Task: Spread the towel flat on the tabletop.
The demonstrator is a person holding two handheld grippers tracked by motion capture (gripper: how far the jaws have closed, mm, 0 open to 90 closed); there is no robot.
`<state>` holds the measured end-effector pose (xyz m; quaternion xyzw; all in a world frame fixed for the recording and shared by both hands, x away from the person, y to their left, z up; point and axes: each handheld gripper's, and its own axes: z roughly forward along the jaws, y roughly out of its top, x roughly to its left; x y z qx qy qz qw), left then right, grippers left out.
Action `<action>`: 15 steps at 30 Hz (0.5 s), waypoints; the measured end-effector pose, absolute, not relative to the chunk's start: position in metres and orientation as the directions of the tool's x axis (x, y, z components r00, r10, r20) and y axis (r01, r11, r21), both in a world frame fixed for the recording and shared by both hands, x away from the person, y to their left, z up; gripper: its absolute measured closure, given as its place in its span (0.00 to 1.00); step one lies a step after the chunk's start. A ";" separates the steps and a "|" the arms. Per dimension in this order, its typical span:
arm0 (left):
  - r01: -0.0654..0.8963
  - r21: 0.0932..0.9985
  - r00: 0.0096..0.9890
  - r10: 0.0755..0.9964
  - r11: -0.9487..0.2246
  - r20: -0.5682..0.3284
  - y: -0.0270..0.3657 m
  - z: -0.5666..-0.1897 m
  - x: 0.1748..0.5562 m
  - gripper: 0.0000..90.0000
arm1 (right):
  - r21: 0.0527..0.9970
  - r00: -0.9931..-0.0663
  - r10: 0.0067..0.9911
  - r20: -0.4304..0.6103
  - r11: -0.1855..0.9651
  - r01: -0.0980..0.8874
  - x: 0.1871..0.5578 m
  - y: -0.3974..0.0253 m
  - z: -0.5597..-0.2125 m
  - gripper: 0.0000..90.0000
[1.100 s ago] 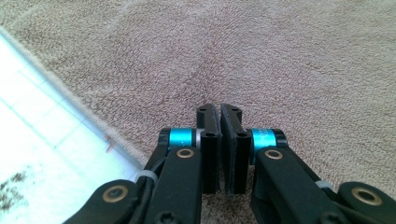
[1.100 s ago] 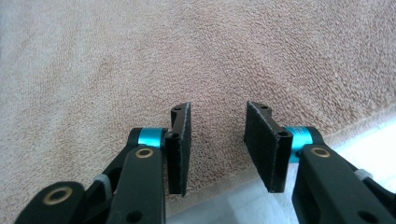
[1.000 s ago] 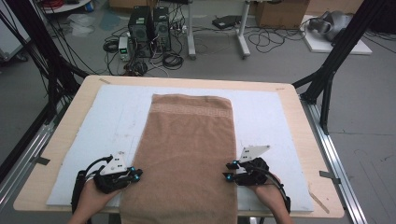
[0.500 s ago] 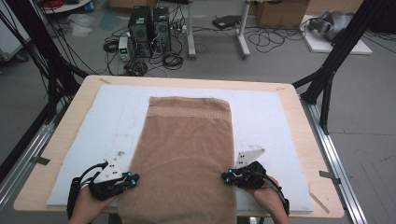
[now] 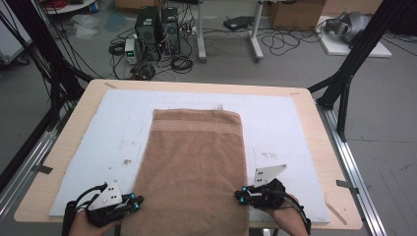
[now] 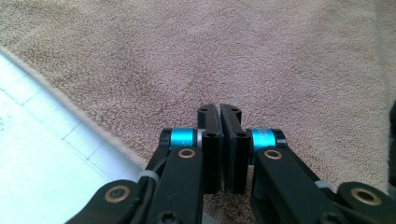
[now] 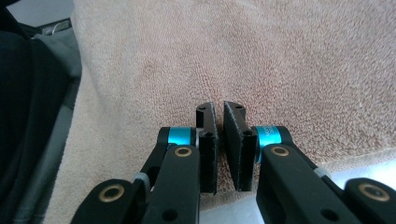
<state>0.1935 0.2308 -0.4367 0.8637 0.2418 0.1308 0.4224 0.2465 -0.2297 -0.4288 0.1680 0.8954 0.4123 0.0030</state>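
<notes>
Lying under everything on a wooden table, a white foam mat — and beyond it, grey floor strewn with cables and computer towers. Stretching lengthwise down the middle of the mat, a brown towel, its patterned band toward the far end and its near end hanging over the table's front edge. Sitting at the towel's near left edge, the left gripper, pointing inward at the cloth; jaws pressed together in the left gripper view, tips resting over the terry just inside the towel's border, though whether any fabric is pinched between them — cannot tell. Sitting at the towel's near right edge, the right gripper, also aimed inward; jaws nearly together in the right gripper view, a thin slit between the tips, hovering over the towel close to its edge.
</notes>
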 end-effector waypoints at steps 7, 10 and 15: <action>0.324 0.818 0.821 0.570 -0.476 0.006 0.234 -0.432 0.201 0.75 | 0.767 -0.934 0.325 0.146 0.560 0.315 0.252 -0.230 -0.426 0.79; 0.338 0.822 0.802 0.597 -0.459 0.003 0.235 -0.431 0.209 0.67 | 0.773 -0.919 0.363 0.156 0.534 0.342 0.256 -0.232 -0.426 0.69; 0.348 0.839 0.782 0.623 -0.418 -0.015 0.233 -0.427 0.219 0.59 | 0.799 -0.899 0.402 0.175 0.475 0.368 0.262 -0.236 -0.424 0.57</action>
